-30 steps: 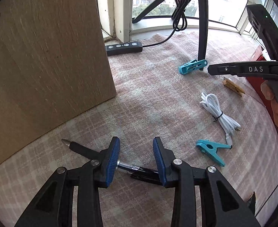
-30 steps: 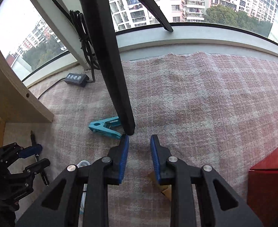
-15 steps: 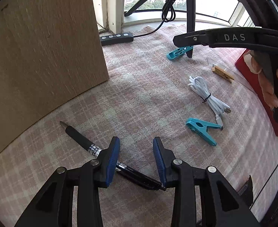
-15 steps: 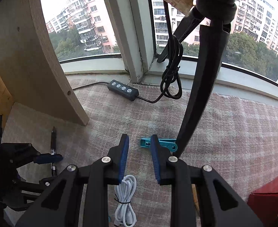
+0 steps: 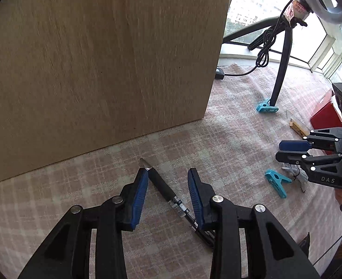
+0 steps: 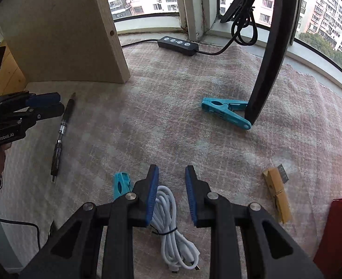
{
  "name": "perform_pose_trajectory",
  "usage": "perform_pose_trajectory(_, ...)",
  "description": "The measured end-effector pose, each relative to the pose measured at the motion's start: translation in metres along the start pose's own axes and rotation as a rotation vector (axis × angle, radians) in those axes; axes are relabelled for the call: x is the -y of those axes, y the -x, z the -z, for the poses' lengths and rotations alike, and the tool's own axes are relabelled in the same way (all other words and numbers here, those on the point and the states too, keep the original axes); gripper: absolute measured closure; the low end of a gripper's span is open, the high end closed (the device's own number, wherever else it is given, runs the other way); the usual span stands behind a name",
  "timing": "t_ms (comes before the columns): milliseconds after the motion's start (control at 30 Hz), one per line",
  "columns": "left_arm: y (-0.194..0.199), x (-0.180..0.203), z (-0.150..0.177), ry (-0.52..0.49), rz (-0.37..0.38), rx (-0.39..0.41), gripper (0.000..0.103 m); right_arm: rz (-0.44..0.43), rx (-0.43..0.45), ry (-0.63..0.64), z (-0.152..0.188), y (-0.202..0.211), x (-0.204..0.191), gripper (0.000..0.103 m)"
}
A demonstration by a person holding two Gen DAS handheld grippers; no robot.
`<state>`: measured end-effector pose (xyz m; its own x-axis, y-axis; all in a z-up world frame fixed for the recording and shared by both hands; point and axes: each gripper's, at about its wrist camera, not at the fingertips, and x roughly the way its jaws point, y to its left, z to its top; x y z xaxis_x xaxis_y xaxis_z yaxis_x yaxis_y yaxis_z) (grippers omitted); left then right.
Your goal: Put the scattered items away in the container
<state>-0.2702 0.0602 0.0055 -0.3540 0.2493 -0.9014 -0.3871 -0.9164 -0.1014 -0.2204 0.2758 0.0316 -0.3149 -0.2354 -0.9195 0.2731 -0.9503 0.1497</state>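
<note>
- A pink plaid cloth (image 6: pixel 175 125) covers the surface, which runs up to a curved window sill; apartment blocks show through the glass.
- A pale wood panel (image 5: pixel 101 58) stands upright on the cloth at the left and fills much of the left wrist view.
- A black stand leg (image 6: pixel 268 53) comes down onto the cloth, with a coiled black cord hanging beside it and a switch box (image 6: pixel 177 42) lying near the sill.
- The left gripper (image 5: pixel 167 195) hangs above a black pen (image 5: pixel 168 191); its blue pads stand apart on either side of the pen, not pressing it.
- The right gripper (image 6: pixel 172 195) hovers over a bundled white cable (image 6: pixel 171 223), jaws partly spread, nothing pinched.
- One teal clip (image 6: pixel 225 111) lies touching the foot of the stand leg; a second teal clip (image 6: pixel 122 184) sits just left of the cable, half hidden by the right gripper's finger.
- A wooden peg (image 6: pixel 276 195) lies near the red box (image 6: pixel 336 239), which sits at the right edge.
- The red box is cut off by the frame in both views, so its inside cannot be seen.
- The pen's rear end passes under the left gripper's right finger.
- Only fingertips of the person's hands show at the frame edges.
</note>
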Motion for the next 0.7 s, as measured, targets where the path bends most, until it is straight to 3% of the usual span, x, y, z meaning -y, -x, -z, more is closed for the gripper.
perform_pose_trajectory(267,-0.014,0.011,0.006,-0.004,-0.001,-0.052,0.069,-0.004,0.051,-0.041,-0.008,0.002,-0.008,0.079)
perform_pose_trajectory(367,-0.010,0.024,0.015,-0.025,0.033,-0.068,0.083,-0.013,0.027,-0.017,-0.006,-0.004,-0.022,0.079)
perform_pose_trajectory(433,-0.006,0.036,0.024,-0.051,0.040,-0.066,0.084,0.007,0.021,0.012,0.001,-0.008,-0.033,0.080)
perform_pose_trajectory(600,0.007,0.067,0.053,-0.113,0.121,-0.107,0.091,0.005,-0.007,0.027,0.029,0.003,-0.043,0.085)
perform_pose_trajectory(700,0.022,0.091,0.079,-0.201,0.220,-0.166,0.091,-0.076,-0.059,0.051,0.059,0.013,-0.051,0.085)
